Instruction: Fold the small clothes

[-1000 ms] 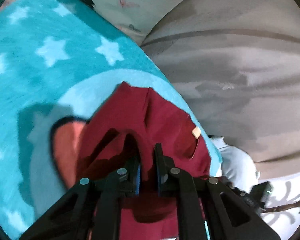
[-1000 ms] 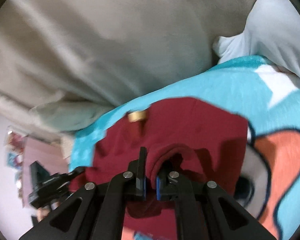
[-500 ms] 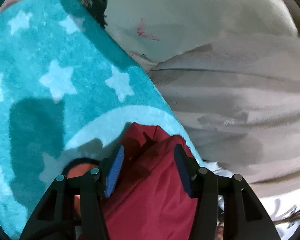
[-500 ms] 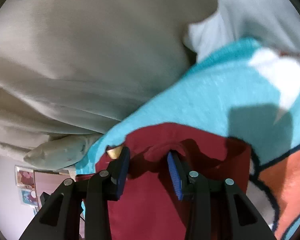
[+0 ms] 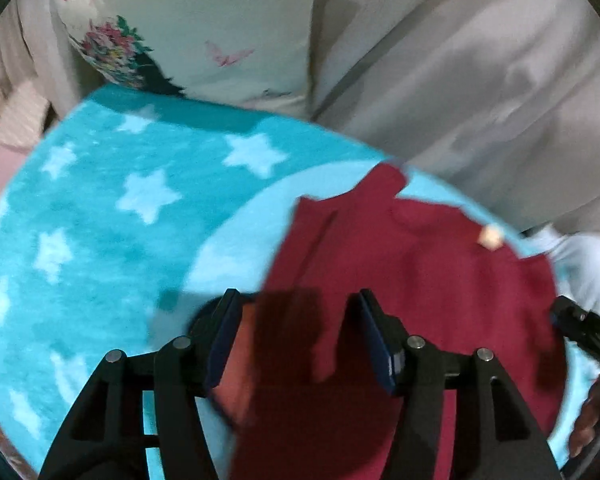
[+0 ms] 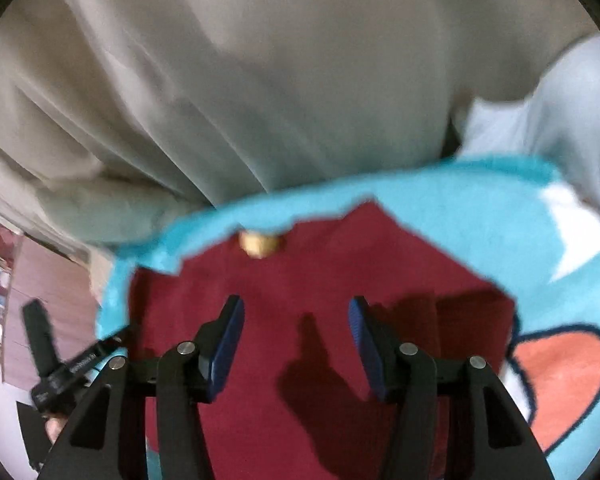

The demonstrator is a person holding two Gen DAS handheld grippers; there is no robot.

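A small dark red garment (image 5: 412, 272) lies flat on a turquoise blanket with pale stars (image 5: 100, 216); a tan label (image 5: 490, 236) shows near its far edge. My left gripper (image 5: 296, 308) hovers over the garment's left part, jaws opening, pads apart with nothing pinched between them. In the right wrist view the same red garment (image 6: 320, 280) with its label (image 6: 258, 242) spreads below my right gripper (image 6: 296, 316), whose jaws are opening too, blue pads clear of the cloth. The other gripper (image 5: 584, 332) shows at the right edge of the left wrist view.
Beige bedding (image 5: 460, 80) lies beyond the blanket, with a floral-print pillow (image 5: 188, 40) at the far left. A pale blue cloth (image 6: 548, 120) sits at the blanket's far right corner. An orange cartoon shape (image 6: 560, 372) is printed on the blanket (image 6: 440, 208).
Both grippers were shut on folds of the red garment a second ago; both have let go and stand open. The garment now lies flatter and both views have swung across the blanket.
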